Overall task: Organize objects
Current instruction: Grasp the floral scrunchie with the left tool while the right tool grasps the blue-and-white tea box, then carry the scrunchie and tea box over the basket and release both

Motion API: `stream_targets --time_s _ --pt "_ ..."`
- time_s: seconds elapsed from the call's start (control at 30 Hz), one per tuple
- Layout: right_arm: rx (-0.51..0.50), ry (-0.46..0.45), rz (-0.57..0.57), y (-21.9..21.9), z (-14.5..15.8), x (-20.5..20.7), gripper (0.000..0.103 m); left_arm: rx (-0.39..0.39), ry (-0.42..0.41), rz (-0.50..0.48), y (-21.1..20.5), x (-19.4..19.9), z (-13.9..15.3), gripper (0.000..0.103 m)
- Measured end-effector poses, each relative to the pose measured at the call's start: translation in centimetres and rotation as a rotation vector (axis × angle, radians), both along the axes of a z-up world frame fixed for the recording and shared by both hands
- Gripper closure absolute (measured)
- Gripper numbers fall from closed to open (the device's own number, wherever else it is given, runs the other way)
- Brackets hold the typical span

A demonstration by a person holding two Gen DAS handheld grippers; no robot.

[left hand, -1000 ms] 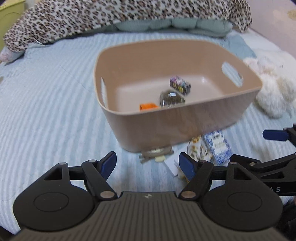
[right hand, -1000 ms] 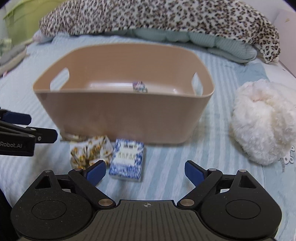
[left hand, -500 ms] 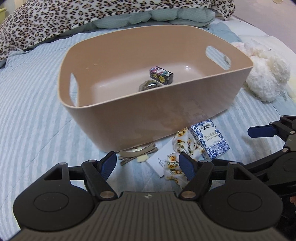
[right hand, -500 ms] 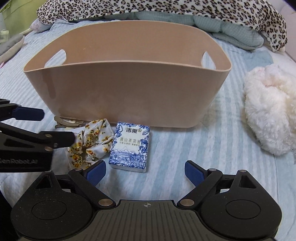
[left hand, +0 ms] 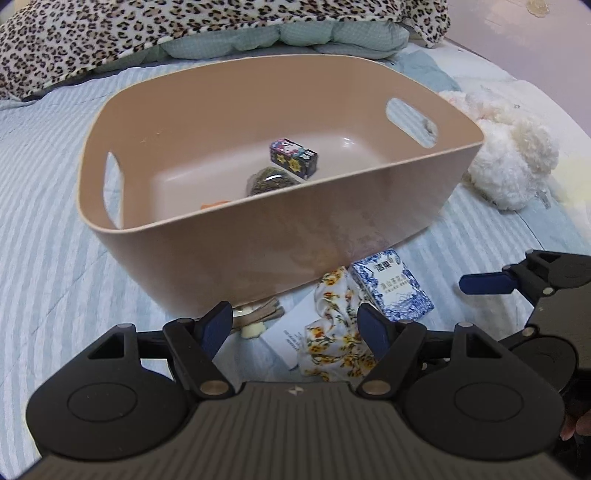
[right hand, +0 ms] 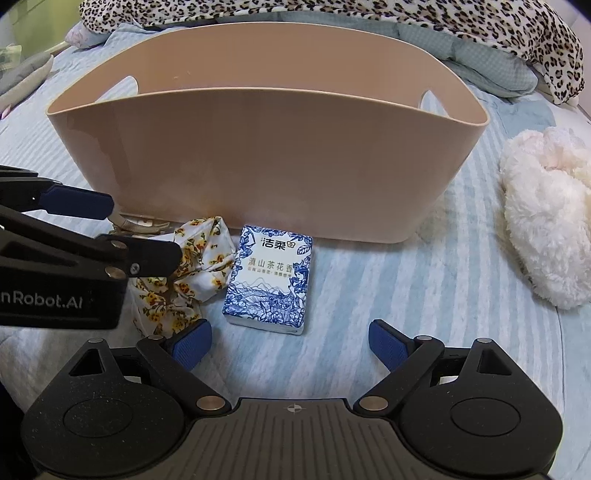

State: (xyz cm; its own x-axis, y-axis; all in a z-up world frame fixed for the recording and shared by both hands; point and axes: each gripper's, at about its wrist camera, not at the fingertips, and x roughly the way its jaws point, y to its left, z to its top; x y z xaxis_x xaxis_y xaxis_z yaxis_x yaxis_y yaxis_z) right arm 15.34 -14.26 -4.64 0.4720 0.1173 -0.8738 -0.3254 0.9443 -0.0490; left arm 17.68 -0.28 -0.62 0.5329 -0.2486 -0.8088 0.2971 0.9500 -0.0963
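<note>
A beige plastic bin point(left hand: 258, 236) point(right hand: 266, 147) stands on the striped bed. Inside it lie a small dark patterned box point(left hand: 293, 158), a dark round item point(left hand: 271, 180) and an orange item point(left hand: 214, 204). In front of the bin lie a blue-and-white tissue pack point(right hand: 269, 282) point(left hand: 391, 291), a floral scrunchie point(right hand: 188, 273) point(left hand: 334, 332), a white card point(left hand: 291, 334) and hair clips point(left hand: 258, 315). My left gripper point(left hand: 295, 328) is open and empty, just above the scrunchie and card. My right gripper point(right hand: 290, 341) is open and empty, just short of the tissue pack.
A white fluffy plush point(right hand: 546, 218) point(left hand: 513, 162) lies right of the bin. A leopard-print blanket point(left hand: 184, 33) and a teal pillow point(left hand: 277, 40) lie behind it. The left gripper's body point(right hand: 59, 251) shows at the left of the right wrist view.
Both grippers have moved closer to the objects in front of the bin. The left one rose slightly, showing more of the bin's inside. Both stay open.
</note>
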Motion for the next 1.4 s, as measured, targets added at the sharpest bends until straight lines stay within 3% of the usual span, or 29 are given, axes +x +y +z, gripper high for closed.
stream_targets --time_s 0.1,0.13,0.23,0.33,0.4,0.57,0.97,1.4 --pt "0.004 -0.002 -0.006 0.0 -0.1 0.1 0.011 0.057 0.021 -0.021 -0.8 0.2 -0.8 0.033" --pt "0.005 -0.004 -0.007 0.0 -0.1 0.2 0.012 0.071 0.033 -0.022 -1.0 0.3 -1.1 0.04" --pt "-0.001 -0.011 -0.01 0.1 -0.4 0.1 0.018 0.047 0.076 -0.025 -0.8 0.7 -1.7 0.056" --pt "0.002 -0.01 -0.008 0.2 -0.7 0.2 0.026 0.044 0.074 -0.023 -0.6 0.7 -1.6 0.063" --pt "0.008 -0.015 -0.001 0.4 -0.7 0.1 0.035 0.04 0.066 -0.017 -0.4 0.7 -1.5 0.078" --pt "0.016 -0.007 0.033 0.8 -0.7 -0.1 0.059 0.022 0.069 -0.004 0.2 0.6 -0.9 0.093" --pt "0.01 -0.049 0.066 1.0 1.5 -1.8 0.061 0.003 0.034 -0.024 1.6 -1.3 2.0 0.095" --pt "0.098 -0.2 0.101 0.7 7.8 -4.2 0.061 -0.03 -0.119 0.019 3.8 -2.8 7.6 0.095"
